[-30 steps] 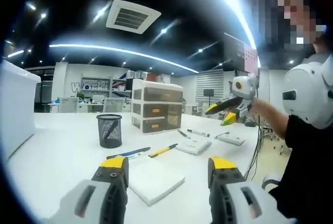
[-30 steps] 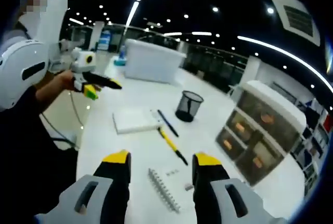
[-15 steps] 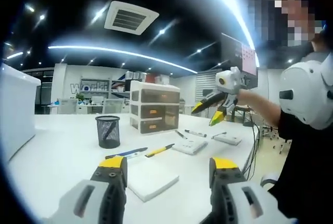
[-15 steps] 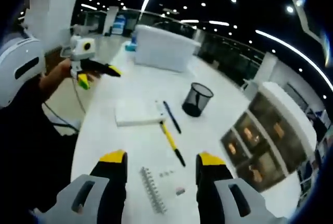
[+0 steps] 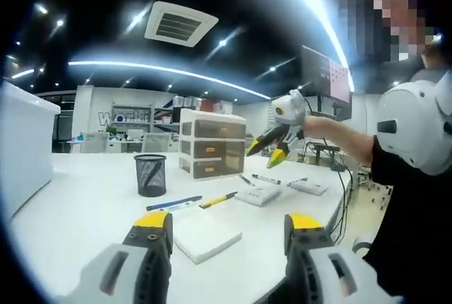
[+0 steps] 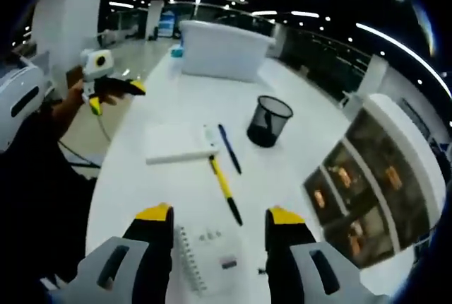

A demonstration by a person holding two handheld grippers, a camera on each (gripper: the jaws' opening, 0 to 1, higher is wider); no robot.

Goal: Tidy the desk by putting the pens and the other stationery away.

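On the white surface (image 6: 148,92), nearest the right gripper (image 6: 217,223), lies a spiral notebook (image 6: 205,260) with a few small items on its cover, just ahead of jaws that stand wide apart and empty. Beyond it a yellow pen (image 6: 224,189) lies lengthwise, and just past that a blue pen (image 6: 229,148) rests beside a white pad (image 6: 176,144). Farther on stands the black mesh pen cup (image 6: 268,121), upright and apparently empty, with a drawer unit (image 6: 367,177) off to one side and a large white box (image 6: 224,51) at the far end. In the left gripper view, the left gripper (image 5: 226,230) hangs over the near edge of the surface, its jaws likewise wide and holding nothing, with the white pad just ahead of them; past it the two pens lie near the cup. Further along, a dark marker (image 5: 269,179) lies near a second small booklet (image 5: 308,187).

No pen is yet stowed, so the task seems at its start: an approach, with the right gripper held above the notebook. The next move likely calls for lowering one gripper onto a pen, closing across its thin barrel, then carrying it to the cup and dropping it in upright.
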